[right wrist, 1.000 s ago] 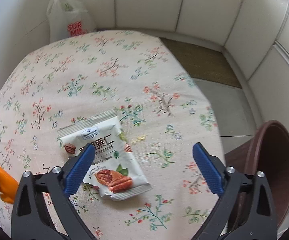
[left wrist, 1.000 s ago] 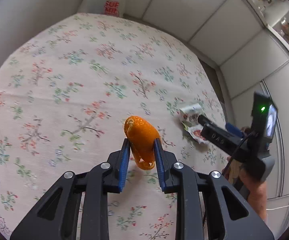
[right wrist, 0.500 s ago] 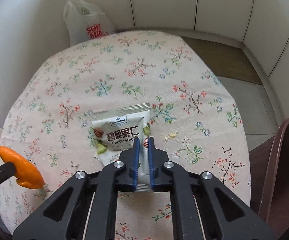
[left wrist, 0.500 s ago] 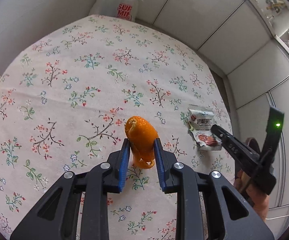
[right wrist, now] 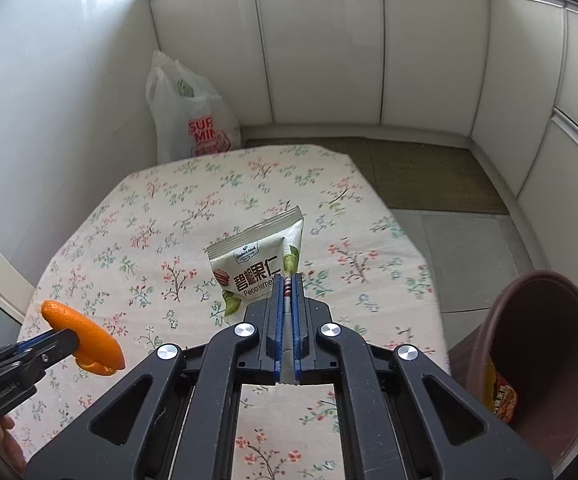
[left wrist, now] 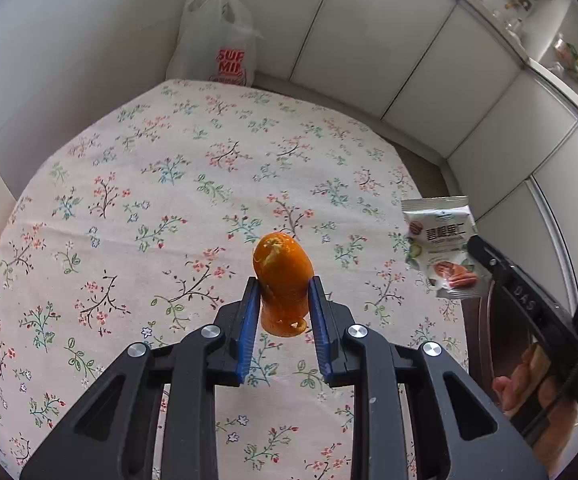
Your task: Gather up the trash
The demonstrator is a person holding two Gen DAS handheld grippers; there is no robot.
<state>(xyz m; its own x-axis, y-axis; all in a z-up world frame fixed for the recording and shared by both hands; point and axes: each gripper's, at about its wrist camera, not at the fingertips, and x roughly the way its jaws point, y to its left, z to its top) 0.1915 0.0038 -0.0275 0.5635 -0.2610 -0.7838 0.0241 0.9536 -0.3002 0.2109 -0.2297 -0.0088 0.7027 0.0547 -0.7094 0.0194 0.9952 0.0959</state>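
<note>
My left gripper point(left wrist: 282, 282) is shut on an orange peel point(left wrist: 282, 280) and holds it above the floral tablecloth point(left wrist: 169, 208). The peel also shows at the left of the right wrist view point(right wrist: 85, 338). My right gripper point(right wrist: 287, 278) is shut on a white pecan snack packet point(right wrist: 255, 264), lifted off the table. The packet also shows at the right of the left wrist view point(left wrist: 443, 248), held by the right gripper. A brown bin point(right wrist: 537, 360) stands on the floor right of the table, with a wrapper inside it.
A white plastic shopping bag point(left wrist: 219, 40) with red print stands against the wall beyond the table's far edge; it also shows in the right wrist view point(right wrist: 193, 116). White cabinet panels surround the corner. A floor mat point(right wrist: 429, 176) lies beyond the table.
My right gripper closed on the snack packet and lifted it off the table. Both grippers rose, with the orange peel still held in the left.
</note>
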